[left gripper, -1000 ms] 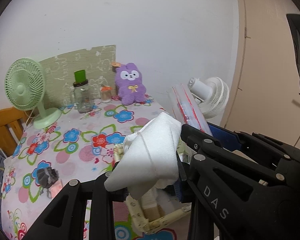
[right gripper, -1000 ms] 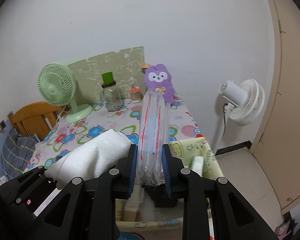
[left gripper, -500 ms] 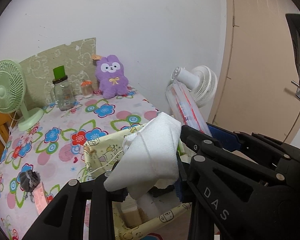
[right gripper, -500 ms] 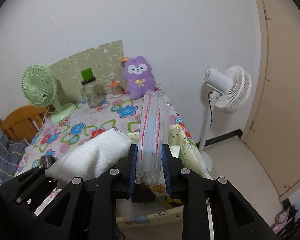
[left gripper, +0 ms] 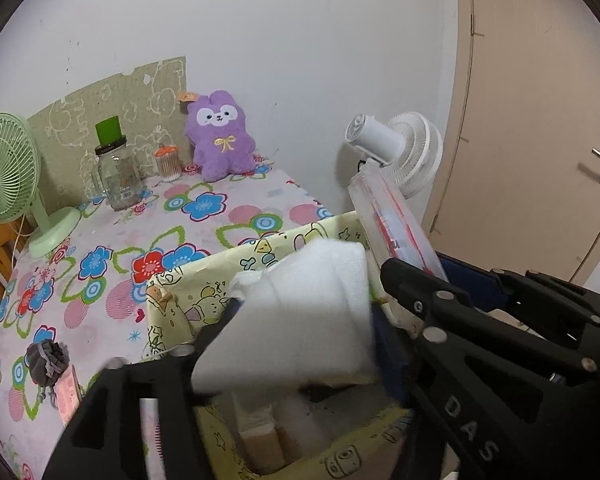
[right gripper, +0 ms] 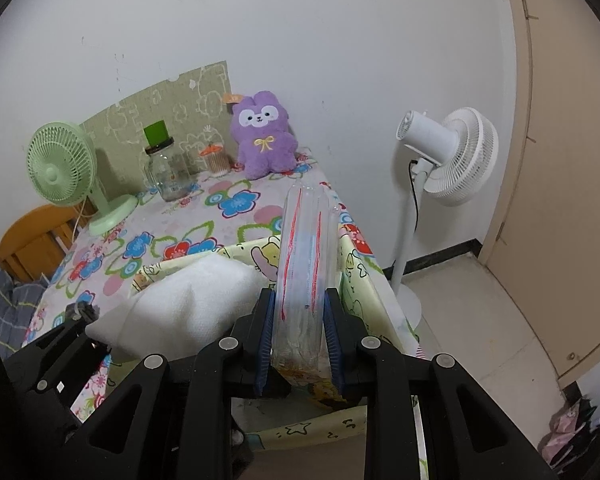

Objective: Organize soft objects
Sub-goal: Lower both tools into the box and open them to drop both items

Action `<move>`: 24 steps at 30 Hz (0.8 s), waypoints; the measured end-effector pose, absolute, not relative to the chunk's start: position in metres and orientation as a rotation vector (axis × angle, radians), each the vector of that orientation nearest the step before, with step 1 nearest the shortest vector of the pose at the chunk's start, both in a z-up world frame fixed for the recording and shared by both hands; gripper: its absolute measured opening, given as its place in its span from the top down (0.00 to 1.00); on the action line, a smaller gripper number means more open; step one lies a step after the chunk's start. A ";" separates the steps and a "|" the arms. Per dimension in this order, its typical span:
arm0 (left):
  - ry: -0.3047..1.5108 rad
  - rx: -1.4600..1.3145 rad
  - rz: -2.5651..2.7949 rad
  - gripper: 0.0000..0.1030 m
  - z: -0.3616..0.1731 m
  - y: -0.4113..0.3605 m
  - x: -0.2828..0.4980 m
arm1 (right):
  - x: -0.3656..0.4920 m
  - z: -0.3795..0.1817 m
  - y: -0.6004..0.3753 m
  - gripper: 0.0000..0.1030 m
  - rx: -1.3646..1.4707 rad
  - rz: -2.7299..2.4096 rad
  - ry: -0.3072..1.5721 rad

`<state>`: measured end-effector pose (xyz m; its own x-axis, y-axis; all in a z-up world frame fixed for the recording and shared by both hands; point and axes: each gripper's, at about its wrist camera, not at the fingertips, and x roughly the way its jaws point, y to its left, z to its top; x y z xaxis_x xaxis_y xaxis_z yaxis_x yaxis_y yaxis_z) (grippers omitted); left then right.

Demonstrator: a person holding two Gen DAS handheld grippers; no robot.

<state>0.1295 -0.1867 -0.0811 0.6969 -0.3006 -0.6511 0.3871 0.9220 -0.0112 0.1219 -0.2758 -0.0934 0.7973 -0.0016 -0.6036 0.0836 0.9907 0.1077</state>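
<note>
A white soft pack (left gripper: 300,320), blurred, lies loose between the fingers of my left gripper (left gripper: 304,308), whose jaws are opening over the yellow cartoon-print box (left gripper: 188,280). In the right wrist view the same white pack (right gripper: 188,300) bulges over the box's rim (right gripper: 364,280). My right gripper (right gripper: 300,300) is shut on a clear plastic pack with red stripes (right gripper: 304,240), held upright above the box. That clear pack (left gripper: 388,224) also shows at the right of the left wrist view. Other items lie inside the box, too dim to name.
The box stands at the near corner of a flower-print table (left gripper: 140,240). At the back are a purple plush (left gripper: 220,136), a glass jar (left gripper: 116,176) and a green fan (left gripper: 4,176). A dark pouch (left gripper: 46,360) lies left. A white standing fan (right gripper: 444,152) and a door are right.
Both grippers have come down and across over the yellow box. The left jaws have spread apart and the white pack has sagged between them. The right grip is unchanged.
</note>
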 end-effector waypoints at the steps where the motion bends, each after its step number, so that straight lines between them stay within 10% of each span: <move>1: 0.707 0.136 -0.383 0.25 -0.082 -0.187 0.131 | 0.123 -0.095 -0.275 0.74 0.134 -0.040 0.652; 24: 0.752 0.189 -0.358 0.12 -0.091 -0.172 0.133 | 0.136 -0.108 -0.258 0.73 0.118 0.032 0.724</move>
<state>0.1328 -0.1722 -0.0907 0.6736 -0.2491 -0.6959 0.3831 0.9228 0.0405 0.1363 -0.2578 -0.1080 0.7492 0.0699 -0.6586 0.0116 0.9929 0.1186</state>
